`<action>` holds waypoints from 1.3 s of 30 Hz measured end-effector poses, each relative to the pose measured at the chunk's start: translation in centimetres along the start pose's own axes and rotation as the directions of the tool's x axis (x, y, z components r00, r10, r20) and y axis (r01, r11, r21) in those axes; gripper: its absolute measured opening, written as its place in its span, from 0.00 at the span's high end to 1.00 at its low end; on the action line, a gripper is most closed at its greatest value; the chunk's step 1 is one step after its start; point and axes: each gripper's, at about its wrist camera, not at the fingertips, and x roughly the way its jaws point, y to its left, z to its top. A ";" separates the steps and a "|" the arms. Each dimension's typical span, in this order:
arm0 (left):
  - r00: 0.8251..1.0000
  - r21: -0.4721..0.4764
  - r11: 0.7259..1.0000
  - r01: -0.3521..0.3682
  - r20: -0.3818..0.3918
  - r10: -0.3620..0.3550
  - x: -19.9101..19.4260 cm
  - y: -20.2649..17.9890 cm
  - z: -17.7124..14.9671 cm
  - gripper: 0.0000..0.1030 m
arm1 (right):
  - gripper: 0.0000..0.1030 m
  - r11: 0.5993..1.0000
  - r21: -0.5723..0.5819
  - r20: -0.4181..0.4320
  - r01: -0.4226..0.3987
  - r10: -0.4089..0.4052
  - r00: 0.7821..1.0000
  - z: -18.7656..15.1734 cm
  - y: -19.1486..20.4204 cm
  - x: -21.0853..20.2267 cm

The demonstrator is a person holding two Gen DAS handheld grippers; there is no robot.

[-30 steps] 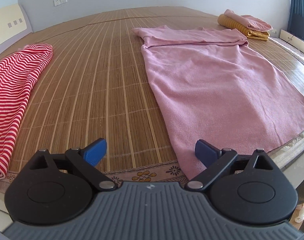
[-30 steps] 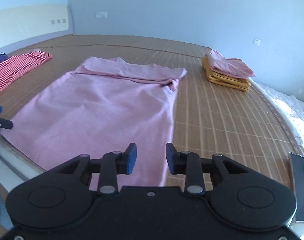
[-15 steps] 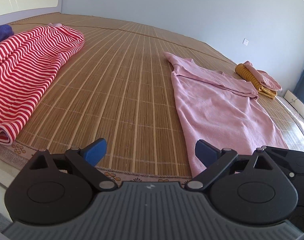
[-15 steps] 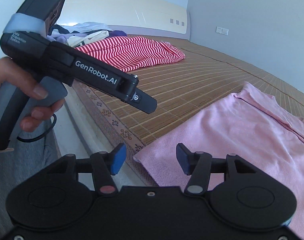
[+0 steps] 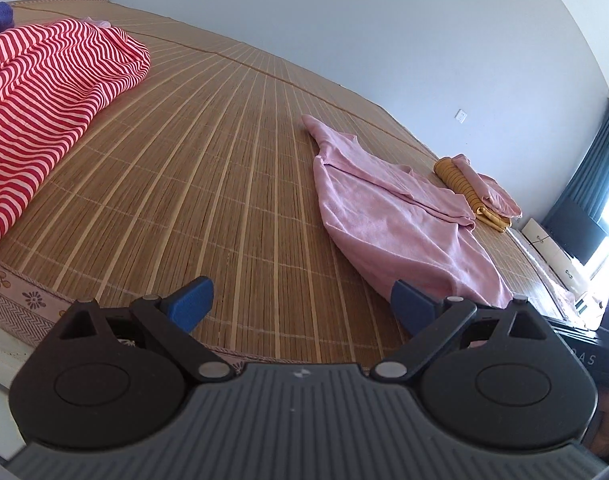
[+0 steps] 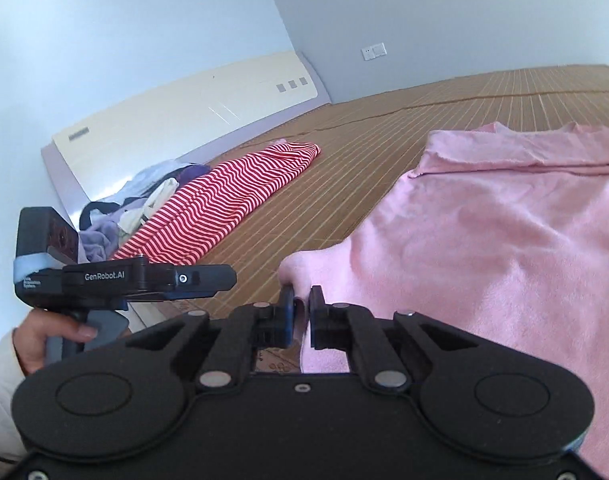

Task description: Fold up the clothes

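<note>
fingers (image 6: 315, 312) of the right gripper (image 6: 300, 314) are pinched together on the near left corner of the pink garment (image 6: 496, 240), a small fold of cloth bunched up just above the pads. the rest of that garment lies spread over the bamboo mat (image 6: 384, 128) on the bed, its far end folded over itself. the left gripper (image 5: 302, 300) hangs above the near edge of the mat with its blue pads (image 5: 190, 304) spread wide and nothing between them; the pink cloth lies just beyond its right pad. a hand (image 6: 44, 340) holds its handle, a pale sleeve at the wrist. further left on the mat lies a red striped garment (image 5: 44, 92), well apart from the pink one. behind it, against the cream headboard (image 6: 184, 120), sits a loose heap of clothes (image 6: 144, 196). at the far right of the mat rests a folded stack (image 5: 476, 188), mustard below and pink on top.
</note>
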 end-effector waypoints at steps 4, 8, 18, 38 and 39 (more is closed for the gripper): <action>1.000 0.015 1.000 -0.020 0.016 0.020 -0.7 -0.1 0.4 0.05 | 0.92 0.999 -0.032 -0.069 -0.019 0.016 0.997 -1.6 1.6 2.4; 1.000 0.024 0.999 -0.024 0.014 0.024 -1.1 -0.2 0.3 0.05 | 0.92 0.994 -0.103 -0.150 -0.028 0.012 0.989 -2.9 3.0 4.1; 0.999 0.088 0.995 -0.040 -0.017 0.042 0.0 -2.0 0.2 0.05 | 0.56 0.977 -0.174 -0.138 -0.126 0.103 0.985 -1.6 3.7 0.0; 0.977 0.455 0.875 -0.163 -0.051 0.208 7.2 -7.6 -2.9 0.05 | 0.47 0.893 -0.310 -0.189 0.327 -0.395 0.899 -1.9 -2.6 -5.5; 0.975 0.462 0.870 -0.173 -0.046 0.218 6.9 -7.5 -2.8 0.05 | 0.47 0.872 -0.333 -0.171 0.358 -0.429 0.887 -2.2 -2.0 -6.8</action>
